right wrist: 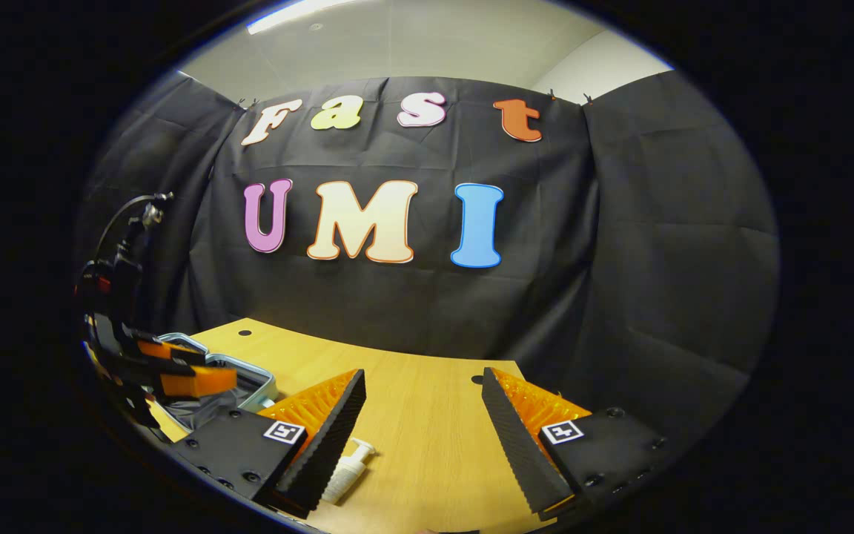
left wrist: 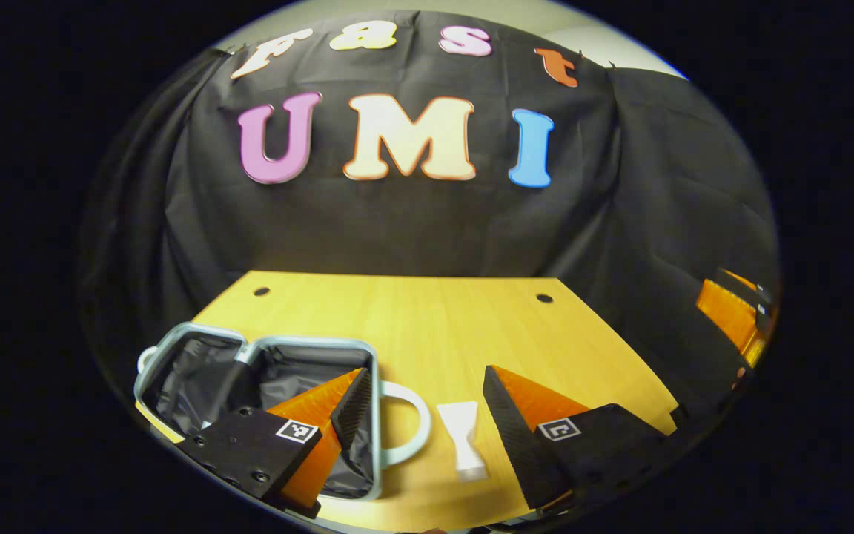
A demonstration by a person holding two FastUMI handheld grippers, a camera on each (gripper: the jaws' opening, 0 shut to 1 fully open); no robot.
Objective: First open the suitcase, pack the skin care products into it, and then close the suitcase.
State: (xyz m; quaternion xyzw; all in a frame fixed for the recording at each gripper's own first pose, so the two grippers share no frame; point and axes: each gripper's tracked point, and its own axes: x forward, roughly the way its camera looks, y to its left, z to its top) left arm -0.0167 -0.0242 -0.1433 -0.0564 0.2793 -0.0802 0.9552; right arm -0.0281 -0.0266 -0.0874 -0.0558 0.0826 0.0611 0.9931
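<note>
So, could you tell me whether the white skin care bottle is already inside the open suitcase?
No, the white bottle lies on the bare wooden table, apart from the open suitcase, beside its handle.

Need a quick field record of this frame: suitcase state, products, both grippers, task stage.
suitcase: open, lying flat on the table, dark lining bare where visible
white tube: on the table, beside the suitcase handle
pump bottle: lying on the table, outside the suitcase
left gripper: open, holds nothing
right gripper: open, holds nothing, pump bottle by one finger
stage: opened; no product seen packed yet
</note>
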